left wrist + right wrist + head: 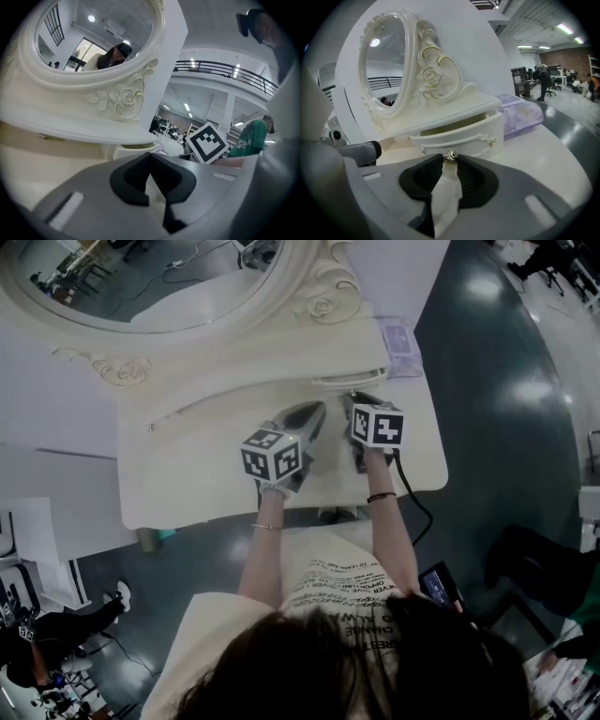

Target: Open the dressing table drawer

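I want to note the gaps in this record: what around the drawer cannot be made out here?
Inside of the cream curved drawer: right gripper view, its own front panel hides it.
Small round gold knob: head view, the right gripper covers it.
Pale purple patterned pack: right gripper view, print too small.

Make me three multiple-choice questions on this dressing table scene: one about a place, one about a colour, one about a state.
1. Where does the purple pack lie? A on the tabletop beside the drawer; B inside that drawer; C hanging off the table's edge.
2. What colour is the drawer front? A black; B red; C cream white.
3. How is the drawer? A shut flush; B pulled partly out; C lifted right out.
Answers: A, it rests on the tabletop by the drawer's end; C, the front is cream like the table; B, its inside shows, with the right gripper clamped on its knob.
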{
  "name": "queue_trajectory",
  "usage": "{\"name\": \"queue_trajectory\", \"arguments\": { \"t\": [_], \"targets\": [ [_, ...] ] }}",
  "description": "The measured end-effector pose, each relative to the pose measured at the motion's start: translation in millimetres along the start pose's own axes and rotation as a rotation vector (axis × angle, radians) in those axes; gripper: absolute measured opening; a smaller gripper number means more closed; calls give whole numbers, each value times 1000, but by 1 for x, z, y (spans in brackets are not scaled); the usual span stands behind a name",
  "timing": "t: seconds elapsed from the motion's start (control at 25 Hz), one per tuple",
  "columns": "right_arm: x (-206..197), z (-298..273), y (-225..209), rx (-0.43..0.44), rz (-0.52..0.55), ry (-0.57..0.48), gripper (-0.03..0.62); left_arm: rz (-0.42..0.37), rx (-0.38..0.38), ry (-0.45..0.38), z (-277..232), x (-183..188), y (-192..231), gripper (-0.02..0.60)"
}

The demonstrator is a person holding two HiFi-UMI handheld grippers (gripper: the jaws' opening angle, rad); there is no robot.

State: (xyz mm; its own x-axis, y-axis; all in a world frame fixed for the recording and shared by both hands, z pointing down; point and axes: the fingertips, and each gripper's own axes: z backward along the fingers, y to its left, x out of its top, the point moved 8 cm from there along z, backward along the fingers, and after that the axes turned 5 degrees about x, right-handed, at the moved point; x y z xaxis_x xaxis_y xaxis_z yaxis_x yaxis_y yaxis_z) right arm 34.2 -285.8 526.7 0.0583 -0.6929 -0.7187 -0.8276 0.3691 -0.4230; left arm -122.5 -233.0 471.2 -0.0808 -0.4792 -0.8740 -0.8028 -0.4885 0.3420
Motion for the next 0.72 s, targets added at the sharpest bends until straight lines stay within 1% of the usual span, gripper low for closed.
{"name": "queue_trajectory", "arguments": {
  "t": [0.72],
  "targets": [
    [-12, 11, 4, -1, -6, 2, 104, -11, -26, 15, 7, -8, -10, -2]
  ]
}}
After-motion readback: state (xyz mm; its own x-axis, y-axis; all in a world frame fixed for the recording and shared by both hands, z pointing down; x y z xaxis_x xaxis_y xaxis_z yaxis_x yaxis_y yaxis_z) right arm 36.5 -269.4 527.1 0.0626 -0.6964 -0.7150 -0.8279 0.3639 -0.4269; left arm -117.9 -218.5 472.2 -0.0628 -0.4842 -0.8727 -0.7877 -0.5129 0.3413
